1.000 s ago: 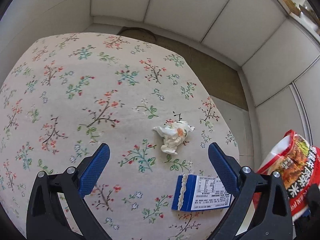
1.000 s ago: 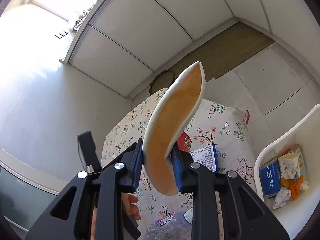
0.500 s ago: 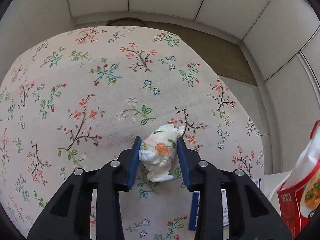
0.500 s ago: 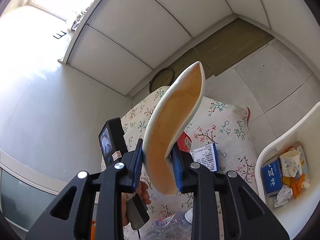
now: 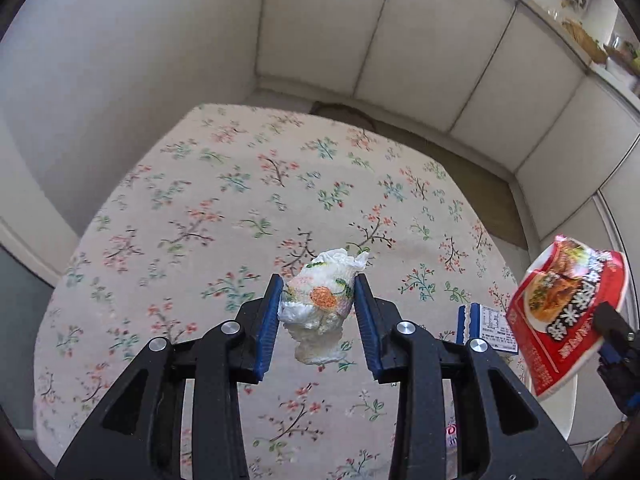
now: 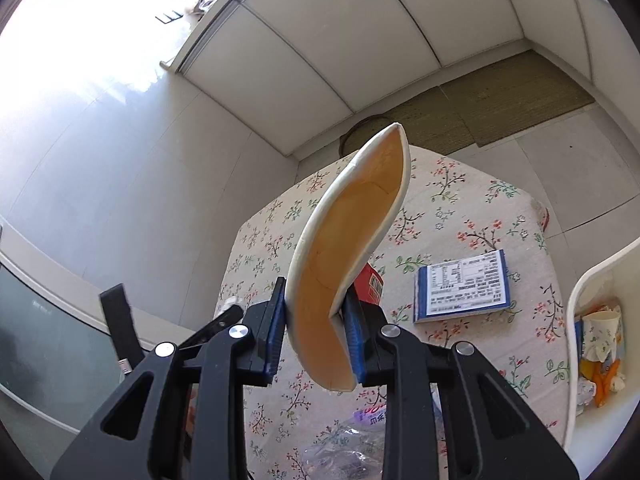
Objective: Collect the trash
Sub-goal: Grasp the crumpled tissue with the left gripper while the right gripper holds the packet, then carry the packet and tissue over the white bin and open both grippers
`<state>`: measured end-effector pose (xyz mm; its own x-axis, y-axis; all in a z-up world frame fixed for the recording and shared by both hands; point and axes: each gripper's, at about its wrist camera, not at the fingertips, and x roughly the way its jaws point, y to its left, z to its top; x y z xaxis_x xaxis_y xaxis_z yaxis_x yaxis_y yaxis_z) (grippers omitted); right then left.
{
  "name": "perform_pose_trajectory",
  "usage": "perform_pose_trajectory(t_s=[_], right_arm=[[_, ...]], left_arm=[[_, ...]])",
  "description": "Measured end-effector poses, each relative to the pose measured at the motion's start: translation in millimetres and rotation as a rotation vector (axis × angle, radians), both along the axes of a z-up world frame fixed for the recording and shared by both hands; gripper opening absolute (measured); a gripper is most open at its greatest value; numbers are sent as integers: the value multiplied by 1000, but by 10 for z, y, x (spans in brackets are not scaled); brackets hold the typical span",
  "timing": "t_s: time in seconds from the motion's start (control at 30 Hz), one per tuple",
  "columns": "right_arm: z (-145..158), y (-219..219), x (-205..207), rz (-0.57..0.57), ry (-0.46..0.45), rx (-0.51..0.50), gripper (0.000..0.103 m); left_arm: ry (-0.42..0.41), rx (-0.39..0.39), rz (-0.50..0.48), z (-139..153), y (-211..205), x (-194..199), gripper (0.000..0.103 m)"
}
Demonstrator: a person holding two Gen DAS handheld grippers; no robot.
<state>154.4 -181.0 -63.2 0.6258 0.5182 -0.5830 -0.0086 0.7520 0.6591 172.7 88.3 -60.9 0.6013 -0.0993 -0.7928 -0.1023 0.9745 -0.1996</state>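
A crumpled white napkin with an orange flower print (image 5: 320, 304) hangs above the floral tablecloth (image 5: 224, 208), pinched between the blue pads of my left gripper (image 5: 316, 312). My right gripper (image 6: 316, 320) is shut on a squashed paper noodle bowl (image 6: 352, 248), cream inside, its red printed outside (image 5: 568, 316) showing at the right of the left wrist view. A blue and white carton (image 6: 464, 286) lies flat on the cloth; it also shows as the carton (image 5: 486, 324) beside the bowl. The white bin (image 6: 592, 280) at the right holds a paper cup, a blue box and scraps.
A crushed clear plastic bottle (image 6: 352, 440) with a purple label lies near the table's front edge. Past the table are white cabinet doors (image 5: 360, 40), a brown mat (image 6: 500, 100) and grey floor tiles. The left hand's tool (image 6: 120, 328) shows dark at the left.
My left gripper closed on the napkin and lifted it off the cloth, pulling back. The right gripper shifted a little with the bowl, so more of the carton and the bin shows.
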Motion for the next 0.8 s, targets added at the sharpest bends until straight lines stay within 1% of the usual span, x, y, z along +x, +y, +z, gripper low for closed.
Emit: perform_pose_trajectory(t_s=[0.07,0.17,0.3,0.37,0.5,0.63,0.8], right_arm=[[53,121,-76,26,-25,-29,27],[154,253,-211,51,-71,-81,27],[309,346,-369,64,-150,-160,27],[383,368,-444,64,-197,-203,27],[467,405,-529,64,-252,-267,27],[522,423,-568,68,-280,-294,27],[577,411,-600,60,-306,-320,27]], left_arm=[[-59,-29,19,189,62,-199,34],[-139,-45,23,358,67,-438,34],[-197,-108,-3,498,19,-504,34],[-225,-119,-18,567,-25,-528,34],[-259,-117,-57,640,-174,-556,34],[-280,-108,-92,682,-319,-604,34],[-313,-95,-107,703,-401,-619,34]])
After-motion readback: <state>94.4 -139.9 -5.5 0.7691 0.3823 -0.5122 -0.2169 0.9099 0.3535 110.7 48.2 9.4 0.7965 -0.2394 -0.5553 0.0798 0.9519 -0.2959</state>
